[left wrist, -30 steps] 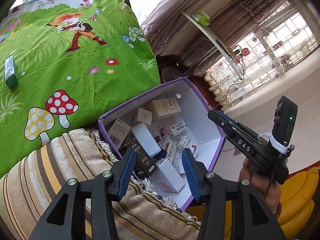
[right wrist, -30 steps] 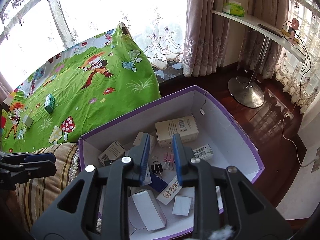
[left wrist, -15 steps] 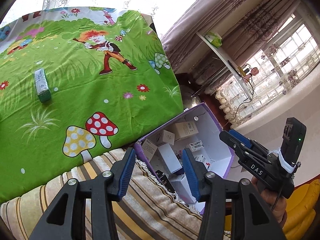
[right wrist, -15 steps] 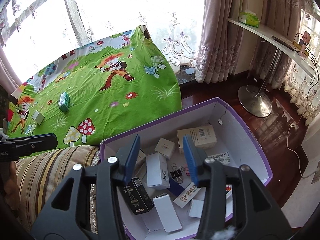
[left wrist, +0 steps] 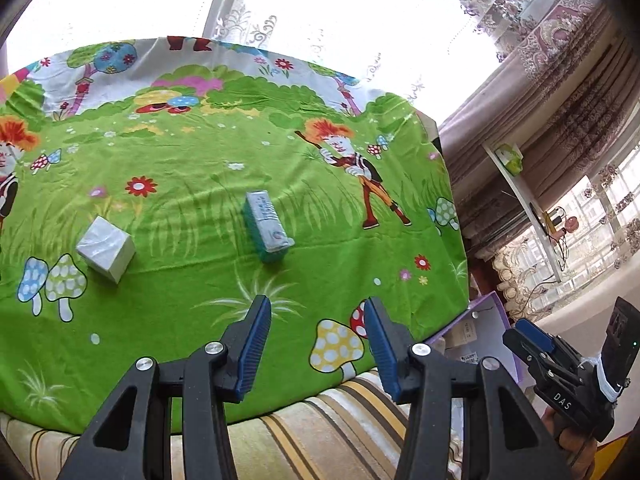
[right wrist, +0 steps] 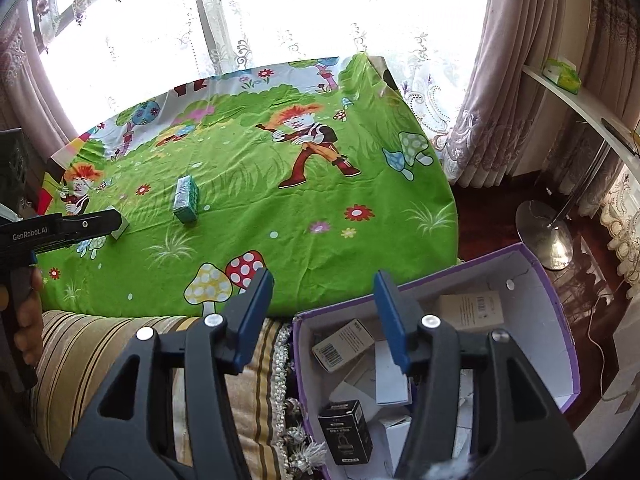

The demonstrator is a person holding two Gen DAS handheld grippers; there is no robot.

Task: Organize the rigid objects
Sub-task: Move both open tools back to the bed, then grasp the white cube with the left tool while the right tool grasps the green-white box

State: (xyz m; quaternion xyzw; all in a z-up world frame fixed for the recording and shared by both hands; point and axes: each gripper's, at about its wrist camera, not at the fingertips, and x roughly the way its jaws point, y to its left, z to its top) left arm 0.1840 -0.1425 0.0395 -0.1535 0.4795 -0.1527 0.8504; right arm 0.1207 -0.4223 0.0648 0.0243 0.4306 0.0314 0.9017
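Observation:
A teal box (left wrist: 267, 227) and a white box (left wrist: 106, 249) lie on the green cartoon cloth (left wrist: 192, 304). My left gripper (left wrist: 316, 312) hovers over the cloth's near edge, open with nothing between its fingers, the teal box ahead of it. My right gripper (right wrist: 324, 284) is above the near left corner of the purple-rimmed carton (right wrist: 560, 320); its jaws are opening and hold nothing. The carton holds several small boxes, among them a black one (right wrist: 346, 432). The right wrist view also shows the teal box (right wrist: 185, 199) and the left gripper (right wrist: 80, 224), which hides most of the white box.
A striped cushion (right wrist: 120, 344) lies between the cloth and me. On the right are a wooden floor, a round metal stand base (right wrist: 544, 236), a white shelf with a green pack (right wrist: 562, 72), and curtains. A hand holds the right gripper (left wrist: 528, 336).
Both views swung left, away from the carton toward the green cloth. The right jaws widened. The teal and white boxes came to the middle of the left wrist view.

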